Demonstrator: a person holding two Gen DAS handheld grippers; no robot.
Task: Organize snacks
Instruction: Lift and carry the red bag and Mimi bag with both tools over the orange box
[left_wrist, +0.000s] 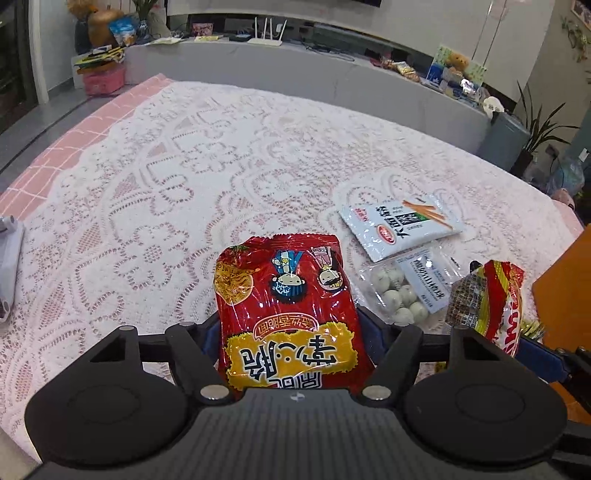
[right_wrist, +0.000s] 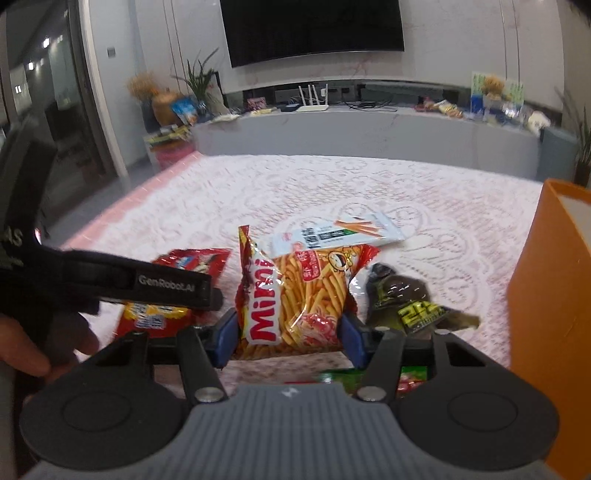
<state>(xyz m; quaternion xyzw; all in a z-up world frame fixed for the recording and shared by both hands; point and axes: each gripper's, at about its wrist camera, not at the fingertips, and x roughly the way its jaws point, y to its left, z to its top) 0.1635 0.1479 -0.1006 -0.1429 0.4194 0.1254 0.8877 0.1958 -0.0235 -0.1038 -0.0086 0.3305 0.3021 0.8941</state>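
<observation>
The orange box (right_wrist: 546, 280) stands at the table's right edge, likely where the snacks go; the lace tablecloth (left_wrist: 184, 166) carries the rest. The step in hand looks like pickup: the right gripper (right_wrist: 288, 328) pinches the Mimi shrimp-stick bag (right_wrist: 295, 295) between its blue pads, lifted upright; next it needs carrying right, over the box wall. The left gripper (left_wrist: 291, 332) stands wide around the red noodle-snack packet (left_wrist: 284, 306), pads seemingly not yet pressing; it must close. The white biscuit-stick pack (left_wrist: 402, 225), dark green packet (right_wrist: 406, 299) and clear candy bag (left_wrist: 406, 288) lie near, crowding the path.
</observation>
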